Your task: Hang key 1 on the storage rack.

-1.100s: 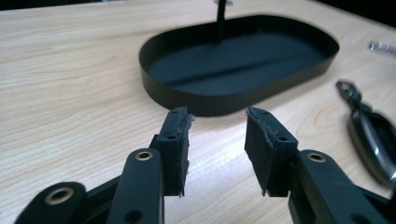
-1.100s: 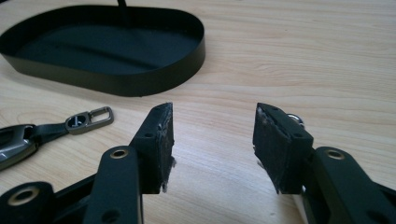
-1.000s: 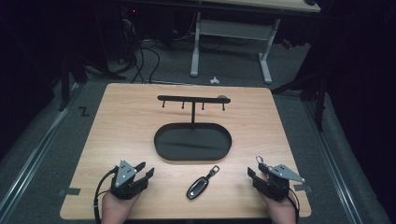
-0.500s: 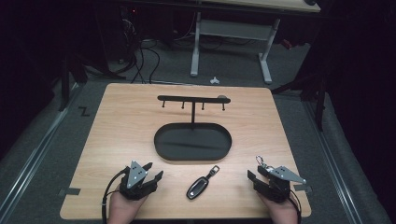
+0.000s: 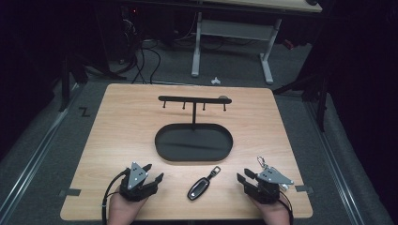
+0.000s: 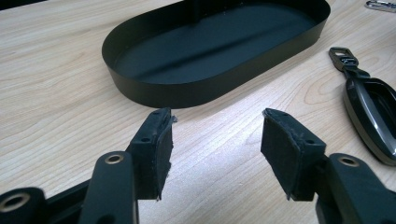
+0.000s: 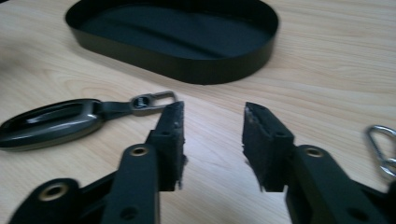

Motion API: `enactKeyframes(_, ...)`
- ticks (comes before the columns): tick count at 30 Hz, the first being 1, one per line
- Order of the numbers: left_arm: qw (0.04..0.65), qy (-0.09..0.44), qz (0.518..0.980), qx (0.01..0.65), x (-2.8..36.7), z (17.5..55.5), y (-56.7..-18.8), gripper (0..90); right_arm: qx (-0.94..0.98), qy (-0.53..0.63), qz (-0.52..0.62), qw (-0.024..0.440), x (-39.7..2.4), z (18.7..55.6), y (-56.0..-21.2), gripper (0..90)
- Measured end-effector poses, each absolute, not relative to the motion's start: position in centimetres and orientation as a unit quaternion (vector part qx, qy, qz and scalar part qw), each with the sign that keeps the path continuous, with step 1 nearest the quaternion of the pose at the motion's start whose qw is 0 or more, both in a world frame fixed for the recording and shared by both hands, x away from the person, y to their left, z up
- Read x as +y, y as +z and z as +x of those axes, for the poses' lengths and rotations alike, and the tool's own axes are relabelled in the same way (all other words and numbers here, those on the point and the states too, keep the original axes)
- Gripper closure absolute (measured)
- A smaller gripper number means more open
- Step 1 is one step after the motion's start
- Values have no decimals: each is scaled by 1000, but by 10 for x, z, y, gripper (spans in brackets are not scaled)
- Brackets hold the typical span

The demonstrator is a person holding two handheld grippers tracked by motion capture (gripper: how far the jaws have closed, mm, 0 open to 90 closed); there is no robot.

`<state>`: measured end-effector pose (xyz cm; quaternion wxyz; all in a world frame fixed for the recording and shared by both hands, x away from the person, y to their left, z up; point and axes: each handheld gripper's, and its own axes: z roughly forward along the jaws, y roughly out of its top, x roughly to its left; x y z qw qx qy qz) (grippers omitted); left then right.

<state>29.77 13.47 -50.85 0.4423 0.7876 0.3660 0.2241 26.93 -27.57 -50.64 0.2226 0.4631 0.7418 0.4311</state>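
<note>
Tray (image 5: 164,145) — black, oval — holds one upright post (image 5: 194,117).

Dim room, lit tabletop; rt view blurry.

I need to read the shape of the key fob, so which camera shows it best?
The right gripper view: the key fob lies whole and close, metal loop included. The left gripper view cuts it off at the frame's edge. The high view shows it whole but small, in front of the tray.

Wooden table (image 5: 122,122), black oval tray stand (image 5: 194,143), key fob (image 5: 199,189), perhaps a carabiner (image 5: 261,162)
</note>
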Motion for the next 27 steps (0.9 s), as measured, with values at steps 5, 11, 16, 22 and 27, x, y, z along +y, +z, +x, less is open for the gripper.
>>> enactKeyframes(5, 440, 226, 789, 365, 135, 298, -510, 431, 763, 431, 437, 200, -248, 270, -509, 714)
enactKeyframes(11, 440, 226, 789, 364, 135, 299, -510, 430, 780, 434, 411, 186, -221, 270, -510, 862)
enactKeyframes(16, 440, 225, 790, 364, 135, 298, -510, 430, 798, 436, 382, 161, -195, 268, -511, 900)
enactKeyframes(22, 436, 231, 788, 367, 142, 291, -510, 429, 815, 432, 352, 159, -175, 268, -513, 900)
enactKeyframes(27, 433, 237, 782, 380, 152, 286, -510, 430, 822, 429, 342, 149, -165, 273, -516, 900)
